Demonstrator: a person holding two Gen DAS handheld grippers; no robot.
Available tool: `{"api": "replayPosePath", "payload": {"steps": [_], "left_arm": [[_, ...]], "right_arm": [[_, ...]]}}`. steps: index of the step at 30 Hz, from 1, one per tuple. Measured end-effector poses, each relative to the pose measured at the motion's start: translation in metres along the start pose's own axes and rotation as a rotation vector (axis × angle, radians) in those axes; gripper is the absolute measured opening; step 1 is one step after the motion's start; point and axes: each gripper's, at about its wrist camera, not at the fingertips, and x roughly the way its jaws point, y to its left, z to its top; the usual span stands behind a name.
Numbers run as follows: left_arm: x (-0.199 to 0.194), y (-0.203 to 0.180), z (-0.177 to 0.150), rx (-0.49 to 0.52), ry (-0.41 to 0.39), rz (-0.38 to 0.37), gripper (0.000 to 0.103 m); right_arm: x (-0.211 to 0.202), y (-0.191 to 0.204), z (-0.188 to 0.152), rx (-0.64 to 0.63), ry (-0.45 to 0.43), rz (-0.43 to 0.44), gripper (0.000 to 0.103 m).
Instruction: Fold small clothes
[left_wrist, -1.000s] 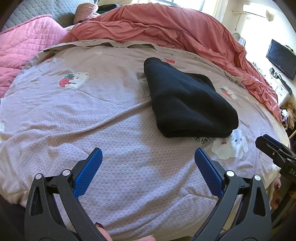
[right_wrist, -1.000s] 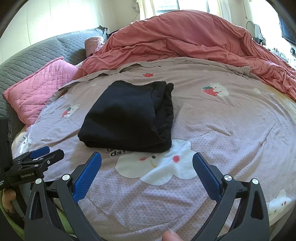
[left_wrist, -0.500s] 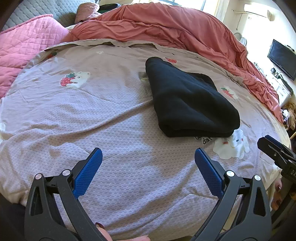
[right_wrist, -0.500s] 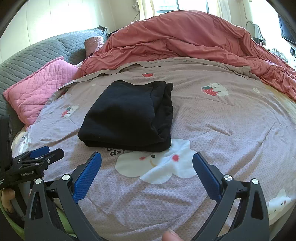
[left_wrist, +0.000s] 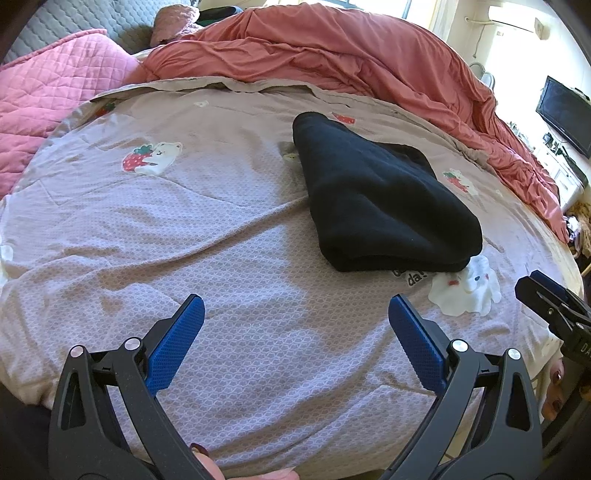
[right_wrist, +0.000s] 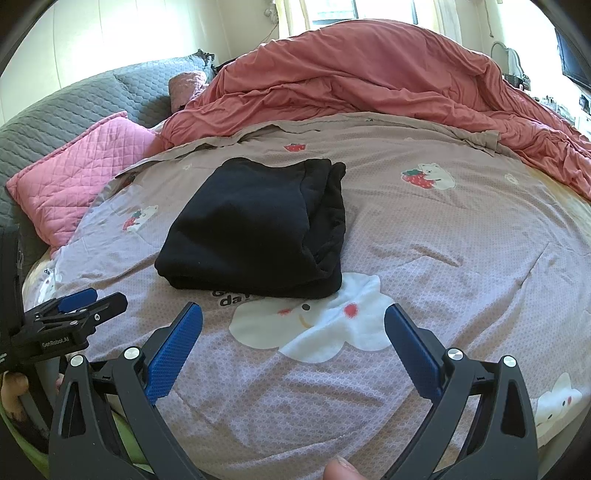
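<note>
The black garment (right_wrist: 258, 225) lies folded on the bed (right_wrist: 461, 258), ahead of the right hand-held gripper (right_wrist: 293, 345) and ahead-right of the left hand-held gripper (left_wrist: 295, 341). Both are spread wide and hold nothing. The cloth looks soft, thick and light; I would pinch all layers at the near folded edge.

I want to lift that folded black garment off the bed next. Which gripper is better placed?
Right gripper, probably: the black garment lies straight ahead of its open jaws. From the left gripper it sits off to the right.
</note>
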Motion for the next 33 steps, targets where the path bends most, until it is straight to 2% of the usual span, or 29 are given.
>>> {"api": "replayPosePath", "payload": {"steps": [33], "left_arm": [[-0.0015,-0.004,-0.0016,0.032,0.008,0.008,0.093]], "right_arm": [[0.0004,-0.0002,-0.0029,0.002,0.003,-0.011,0.098]]}}
